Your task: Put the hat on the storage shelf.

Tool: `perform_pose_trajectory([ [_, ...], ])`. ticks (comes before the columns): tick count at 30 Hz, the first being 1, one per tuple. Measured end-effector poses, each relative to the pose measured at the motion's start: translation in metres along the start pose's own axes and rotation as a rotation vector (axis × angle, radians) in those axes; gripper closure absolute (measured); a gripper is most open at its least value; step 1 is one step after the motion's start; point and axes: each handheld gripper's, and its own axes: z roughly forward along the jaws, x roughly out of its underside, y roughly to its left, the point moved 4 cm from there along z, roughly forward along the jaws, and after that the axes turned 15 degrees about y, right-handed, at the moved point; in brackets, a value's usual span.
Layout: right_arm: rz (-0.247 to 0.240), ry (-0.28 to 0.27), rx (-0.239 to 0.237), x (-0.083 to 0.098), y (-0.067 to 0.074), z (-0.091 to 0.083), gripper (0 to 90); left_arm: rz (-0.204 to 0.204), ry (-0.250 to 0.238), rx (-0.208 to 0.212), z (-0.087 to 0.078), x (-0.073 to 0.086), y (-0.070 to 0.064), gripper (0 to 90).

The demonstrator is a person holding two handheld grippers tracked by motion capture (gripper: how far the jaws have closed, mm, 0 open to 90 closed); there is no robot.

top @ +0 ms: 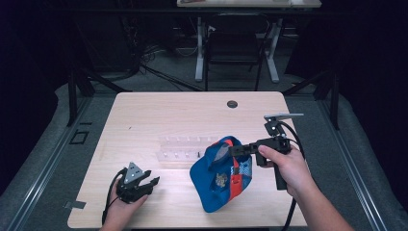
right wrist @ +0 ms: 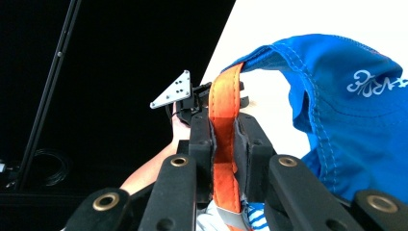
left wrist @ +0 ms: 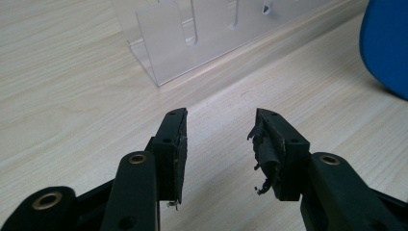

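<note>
My right gripper is clamped on the orange strap of a blue cap, both jaws pressed flat against it, 1 on each side. In the right gripper view the strap runs up between the pads and joins the blue fabric, which drapes off to the right with some white embroidery on it. From the high view my right hand sits at the right side of the table and the gripper reaches left into the top of the cap, which looks bunched up and partly lifted, with its lower part still on the wood near the front edge. There's a small patch on the cap's front, too small for me to read.

My left gripper is holding nothing, jaws spread apart with bare tabletop showing between them. The pad on the right jaw looks pretty chewed up, with torn black bits hanging off. It's low over the front left part of the table, well apart from the cap, with my left hand under it.

Past the left gripper there's a clear plastic rack with slots cut in it, sitting mid-table just beside the cap. Further back, a small dark round hole in the tabletop.
</note>
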Motion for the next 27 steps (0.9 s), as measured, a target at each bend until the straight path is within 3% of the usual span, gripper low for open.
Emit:
perform_pose_trajectory([
  [9, -0.013, -0.006, 0.007, -0.009, 0.013, -0.006, 78.6, 0.006, -0.001, -0.002, 0.0, 0.0, -0.001, 55.8],
  [24, -0.011, -0.072, -0.073, -0.024, 0.023, -0.017, 78.7, 0.003, 0.0, 0.001, 0.001, -0.001, -0.002, 54.5],
  [27, -0.012, -0.072, -0.071, -0.026, 0.024, -0.018, 78.7, 0.007, 0.001, 0.001, 0.001, -0.001, -0.002, 54.5],
])
